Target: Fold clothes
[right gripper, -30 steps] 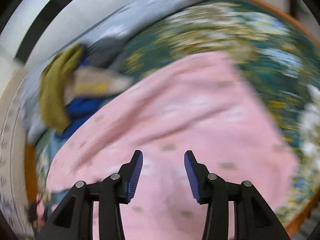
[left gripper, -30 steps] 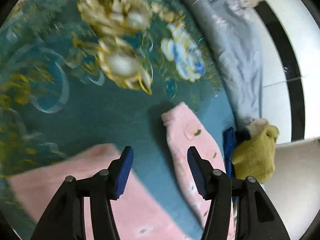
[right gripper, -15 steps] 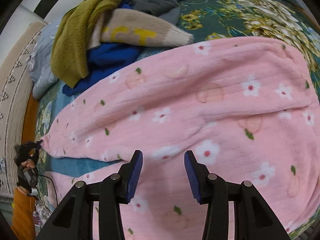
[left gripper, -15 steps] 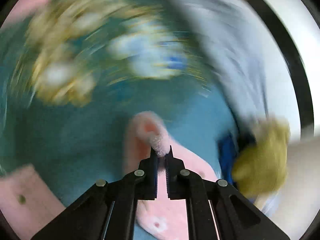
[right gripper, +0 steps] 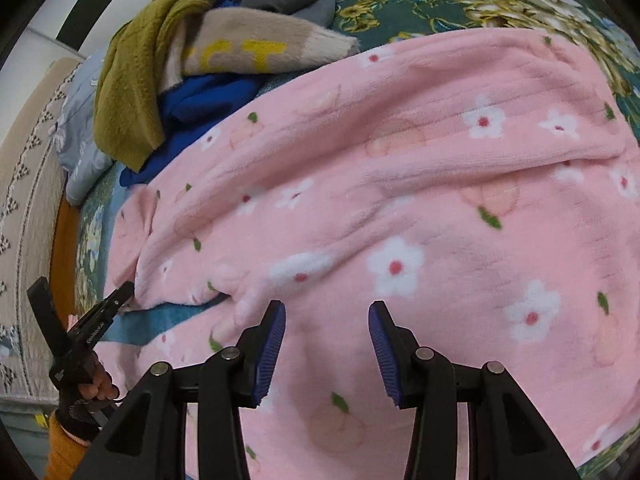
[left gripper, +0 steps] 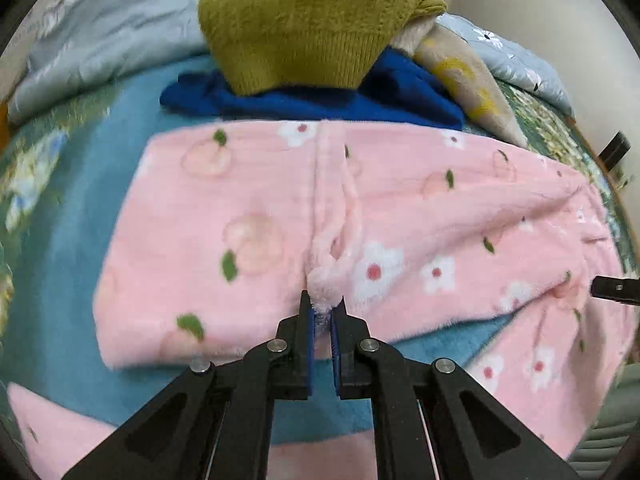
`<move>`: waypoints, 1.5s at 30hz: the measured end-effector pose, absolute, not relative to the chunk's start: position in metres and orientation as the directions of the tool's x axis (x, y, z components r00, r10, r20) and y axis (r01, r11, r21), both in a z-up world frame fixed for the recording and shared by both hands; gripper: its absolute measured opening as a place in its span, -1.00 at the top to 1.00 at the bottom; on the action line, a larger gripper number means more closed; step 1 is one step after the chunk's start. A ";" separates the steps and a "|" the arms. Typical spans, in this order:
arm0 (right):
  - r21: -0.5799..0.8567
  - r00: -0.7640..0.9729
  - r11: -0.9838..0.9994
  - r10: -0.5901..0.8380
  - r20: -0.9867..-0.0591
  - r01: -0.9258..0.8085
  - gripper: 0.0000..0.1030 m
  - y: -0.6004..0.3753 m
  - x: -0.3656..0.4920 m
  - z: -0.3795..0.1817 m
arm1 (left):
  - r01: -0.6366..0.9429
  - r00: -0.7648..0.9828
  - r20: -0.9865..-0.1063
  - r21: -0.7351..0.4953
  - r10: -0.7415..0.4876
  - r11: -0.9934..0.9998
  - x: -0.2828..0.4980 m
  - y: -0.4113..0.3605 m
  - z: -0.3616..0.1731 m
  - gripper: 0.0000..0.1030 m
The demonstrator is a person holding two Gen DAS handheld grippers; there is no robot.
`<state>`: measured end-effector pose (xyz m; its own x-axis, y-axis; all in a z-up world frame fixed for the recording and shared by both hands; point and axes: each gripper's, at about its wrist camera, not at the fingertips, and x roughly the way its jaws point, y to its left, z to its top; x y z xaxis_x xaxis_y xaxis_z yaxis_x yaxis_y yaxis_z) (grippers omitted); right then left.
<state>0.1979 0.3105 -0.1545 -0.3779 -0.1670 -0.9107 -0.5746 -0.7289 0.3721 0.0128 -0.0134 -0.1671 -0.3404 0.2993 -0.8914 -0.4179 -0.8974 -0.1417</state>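
Left wrist view: the left gripper (left gripper: 323, 312), jaws nearly closed, pinches a tuft of one pink garment (left gripper: 248, 232) filling mid-frame; three piled clothes (left gripper: 312, 20) sit top centre. Right wrist view: the right gripper (right gripper: 327, 320), jaws half open and empty, hovers over the pink garment (right gripper: 400, 200); the pile (right gripper: 168, 72) lies upper left.

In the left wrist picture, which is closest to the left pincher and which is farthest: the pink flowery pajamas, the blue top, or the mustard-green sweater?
1. Pink flowery pajamas: a bunched bit is pinched in the left gripper.
2. Blue top: just beyond the pajamas' far edge.
3. Mustard-green sweater: farthest, heaped on top of the blue one.
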 end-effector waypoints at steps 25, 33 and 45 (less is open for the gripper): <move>0.405 -0.371 -0.695 -0.211 -0.905 -0.594 0.09 0.311 0.198 -0.170 | -0.599 -0.316 -0.867 -0.132 0.384 -0.790 0.002 -0.019 -0.161 0.79; 0.408 -0.359 -0.688 -0.223 -0.906 -0.600 0.09 0.310 0.200 -0.176 | -0.264 -0.456 -0.688 -0.501 0.565 -0.824 -0.040 -0.161 -0.117 0.83; 0.405 -0.352 -0.672 -0.223 -0.909 -0.620 0.09 0.314 0.201 -0.179 | 0.485 -0.549 -0.804 -0.531 0.230 -0.695 -0.023 -0.349 -0.189 0.89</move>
<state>0.2007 0.3142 -0.1785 -0.3522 -0.2226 -0.9091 -0.6202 -0.6719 0.4048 -0.0231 -0.3485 -0.1890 -0.5487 0.2304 -0.8036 0.4853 -0.6950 -0.5306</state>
